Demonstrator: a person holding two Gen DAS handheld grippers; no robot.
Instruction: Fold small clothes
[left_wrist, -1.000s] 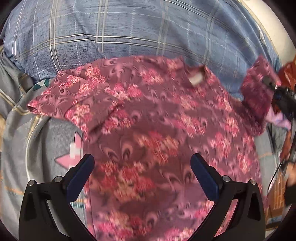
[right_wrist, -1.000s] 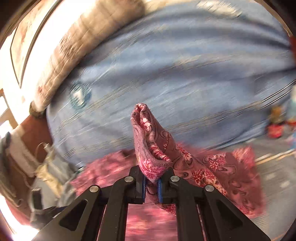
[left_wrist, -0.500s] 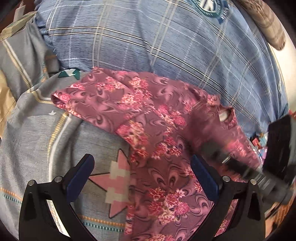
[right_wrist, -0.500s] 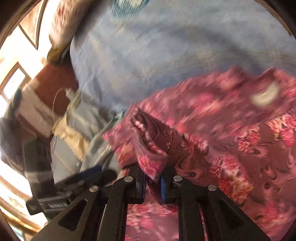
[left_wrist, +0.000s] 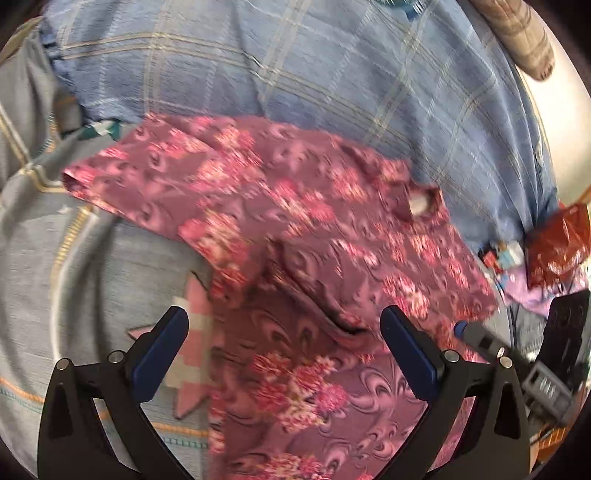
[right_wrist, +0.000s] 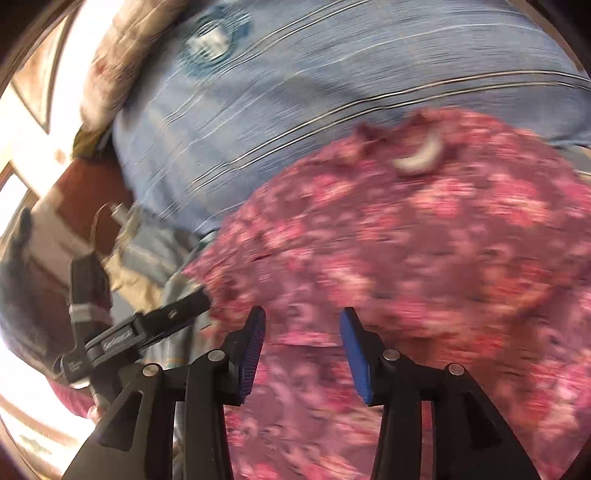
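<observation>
A maroon floral shirt (left_wrist: 295, 236) lies spread on the bed (left_wrist: 74, 258), directly ahead of both grippers, its long axis running from near to far-right, collar (left_wrist: 421, 201) pointing far. The left gripper (left_wrist: 284, 354) hovers over the near hem, fingers wide and empty; the right gripper (right_wrist: 301, 350), fingers parted and empty, sits nearer the folded right side.

left wrist: close above, looking down along fingers | right wrist: likewise, blurred | shared: shirt (left_wrist: 317, 266), blue sheet (left_wrist: 295, 66)
</observation>
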